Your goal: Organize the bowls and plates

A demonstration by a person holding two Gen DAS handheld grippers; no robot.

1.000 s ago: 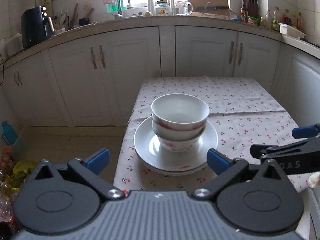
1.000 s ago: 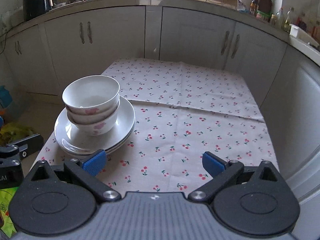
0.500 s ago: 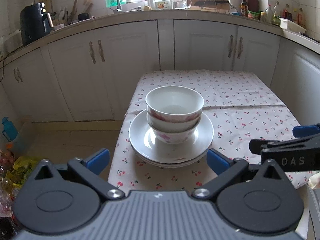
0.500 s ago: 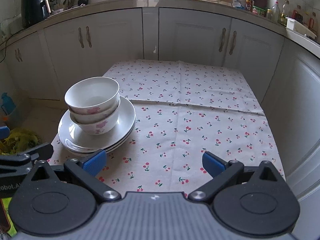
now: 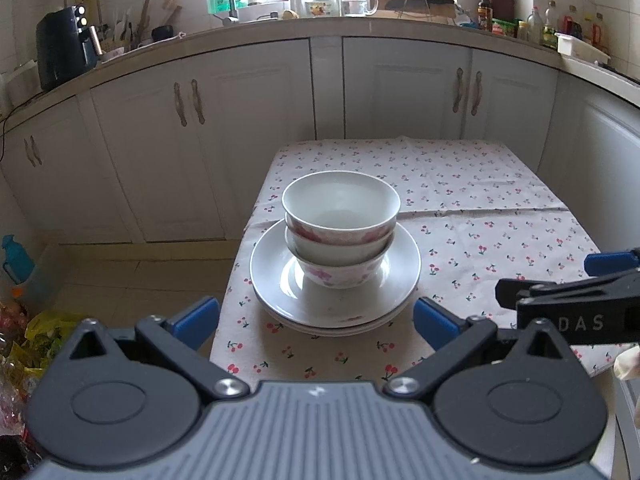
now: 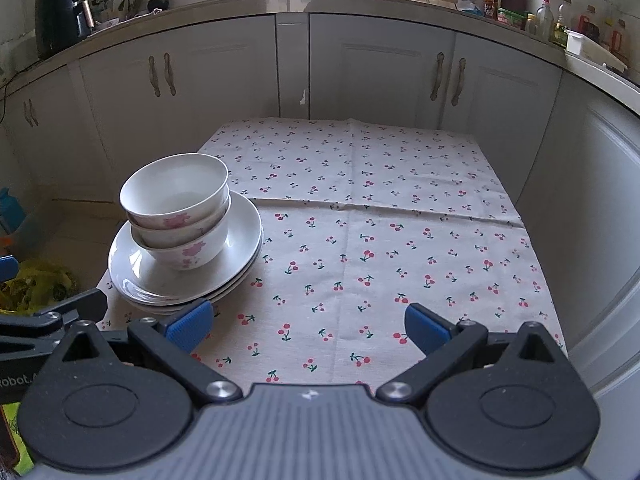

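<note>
Two white bowls with pink flowers (image 5: 340, 216) are nested on a stack of white plates (image 5: 336, 304) at the table's left front corner. The stack also shows in the right wrist view, with the bowls (image 6: 176, 204) on the plates (image 6: 240, 240). My left gripper (image 5: 316, 318) is open and empty, a little back from the plates' near rim. My right gripper (image 6: 306, 328) is open and empty over the cloth to the right of the stack. Its side shows at the right of the left wrist view (image 5: 572, 304).
The table has a cherry-print cloth (image 6: 400, 220). White kitchen cabinets (image 5: 384, 92) and a cluttered counter stand behind it. A yellow bag (image 5: 44, 332) and a blue bottle (image 5: 16, 260) sit on the floor to the left.
Both grippers have drawn back and risen a little from the stack. The bowls and plates have not moved. Both stay open.
</note>
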